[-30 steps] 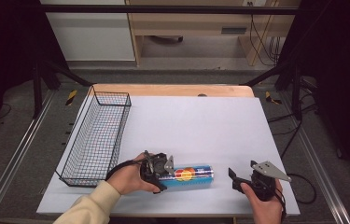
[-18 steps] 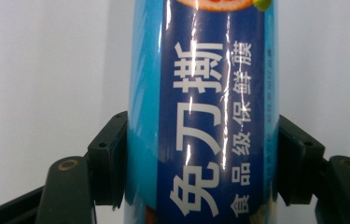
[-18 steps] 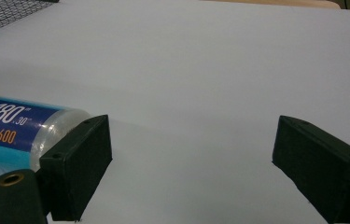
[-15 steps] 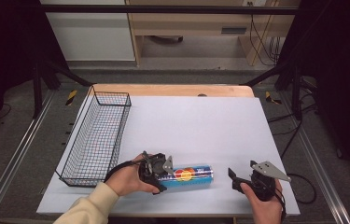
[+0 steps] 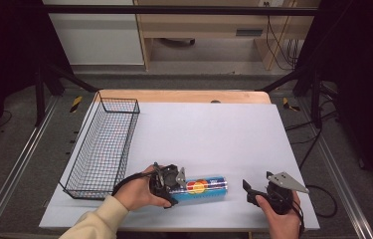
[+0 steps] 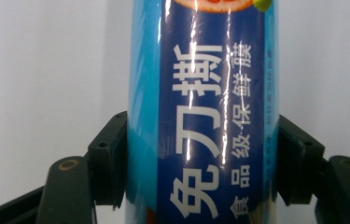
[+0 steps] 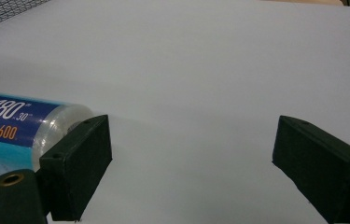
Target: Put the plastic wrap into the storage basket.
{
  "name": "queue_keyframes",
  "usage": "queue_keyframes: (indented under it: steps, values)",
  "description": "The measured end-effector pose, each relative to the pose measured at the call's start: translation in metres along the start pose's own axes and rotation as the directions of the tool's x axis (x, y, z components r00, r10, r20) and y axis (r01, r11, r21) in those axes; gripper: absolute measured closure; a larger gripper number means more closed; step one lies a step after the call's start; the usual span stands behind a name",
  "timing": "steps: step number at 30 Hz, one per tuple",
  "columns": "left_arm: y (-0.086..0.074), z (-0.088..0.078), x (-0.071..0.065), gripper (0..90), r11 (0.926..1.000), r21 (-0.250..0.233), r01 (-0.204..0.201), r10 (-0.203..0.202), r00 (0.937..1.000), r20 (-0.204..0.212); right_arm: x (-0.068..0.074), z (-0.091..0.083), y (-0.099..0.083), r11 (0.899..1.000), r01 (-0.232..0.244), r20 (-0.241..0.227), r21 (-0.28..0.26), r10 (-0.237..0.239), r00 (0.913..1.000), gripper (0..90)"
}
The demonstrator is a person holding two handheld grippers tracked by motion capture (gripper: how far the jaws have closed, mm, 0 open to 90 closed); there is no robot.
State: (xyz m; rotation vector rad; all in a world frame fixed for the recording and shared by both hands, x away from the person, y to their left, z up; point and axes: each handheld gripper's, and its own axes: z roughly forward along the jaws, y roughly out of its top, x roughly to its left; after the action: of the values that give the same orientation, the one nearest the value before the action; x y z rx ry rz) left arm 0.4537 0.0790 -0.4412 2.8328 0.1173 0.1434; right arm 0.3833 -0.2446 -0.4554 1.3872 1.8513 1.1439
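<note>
A blue cling-film roll (image 5: 203, 188) with an orange and red picture lies on its side on the white table (image 5: 214, 134), near the front edge. My left gripper (image 5: 175, 186) is shut on its left end; in the left gripper view both black pads (image 6: 111, 167) press on the sides of the roll (image 6: 200, 112). To the right of the roll, my right gripper (image 5: 249, 191) rests in a hand, open and holding nothing. In the right gripper view (image 7: 191, 163) its jaws stand wide apart over bare table, with the roll's clear end (image 7: 32, 128) just beyond the left jaw.
A black wire basket (image 5: 102, 147) stands along the table's left side, with nothing seen in it. A wooden strip (image 5: 184, 96) runs along the far edge. Cables (image 5: 323, 194) trail off the right edge. Dark frame posts stand at both far corners.
</note>
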Motion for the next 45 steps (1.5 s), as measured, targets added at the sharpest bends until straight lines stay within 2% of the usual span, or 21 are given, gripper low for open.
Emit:
queue_keyframes:
  steps: [6,9,10,11,12,15,21,24,28,33,36,42,45]
  values:
    - [-0.001,0.001,0.0,32.1,0.9989,-0.045,0.012,-0.013,0.9999,-0.009,0.0,0.0,0.0,1.0,0.001,-0.002,-0.001,-0.001,1.0,12.0]
    - [-0.002,-0.001,0.0,32.1,0.9974,-0.066,0.031,-0.032,0.9994,-0.01,0.0,0.0,0.0,1.0,0.001,-0.002,-0.001,-0.001,1.0,12.0]
    - [-0.002,-0.003,0.001,32.1,0.9957,-0.088,0.028,-0.029,0.9995,-0.01,0.0,0.0,0.0,1.0,0.001,-0.002,-0.001,-0.001,1.0,12.0]
    - [-0.003,-0.005,0.0,32.2,0.9961,-0.076,0.045,-0.046,0.9989,-0.013,0.0,0.0,0.0,1.0,-0.001,-0.003,0.0,0.001,1.0,12.0]
    - [-0.003,-0.007,0.001,32.2,0.9957,-0.081,0.045,-0.046,0.9988,-0.017,0.0,-0.001,0.0,1.0,-0.002,-0.003,0.0,0.002,1.0,12.0]
    - [-0.005,-0.015,0.003,32.2,0.9902,-0.122,0.069,-0.07,0.9975,-0.009,0.0,0.0,0.0,1.0,0.0,-0.001,-0.001,0.0,1.0,11.9]
    - [-0.005,-0.032,0.005,32.1,0.9797,-0.17,0.106,-0.111,0.9936,-0.02,0.0,0.0,0.0,1.0,0.002,0.003,-0.003,-0.002,1.0,12.0]
    - [-0.005,-0.039,0.007,32.1,0.9775,-0.186,0.1,-0.108,0.9936,-0.033,0.0,0.0,0.0,1.0,0.0,0.003,-0.001,0.0,1.0,12.0]
    - [-0.004,-0.05,0.008,32.1,0.9713,-0.208,0.116,-0.126,0.9912,-0.039,0.0,-0.001,0.0,1.0,-0.002,0.003,0.0,0.002,1.0,12.0]
    - [-0.005,-0.065,0.01,32.1,0.9591,-0.248,0.137,-0.155,0.9866,-0.053,-0.001,-0.002,-0.001,1.0,-0.003,0.007,-0.004,0.003,1.0,12.2]
    - [-0.006,-0.075,0.011,32.1,0.9467,-0.284,0.152,-0.177,0.9823,-0.063,-0.001,-0.002,-0.001,1.0,-0.002,0.007,-0.004,0.002,1.0,12.2]
    - [-0.009,-0.09,0.012,32.1,0.9347,-0.312,0.17,-0.208,0.974,-0.09,0.0,-0.003,-0.001,1.0,-0.006,0.007,-0.01,0.006,1.0,12.3]
    - [-0.011,-0.095,0.012,32.1,0.9273,-0.327,0.181,-0.222,0.9709,-0.09,0.0,-0.003,-0.001,1.0,-0.009,0.002,-0.014,0.009,1.0,12.7]
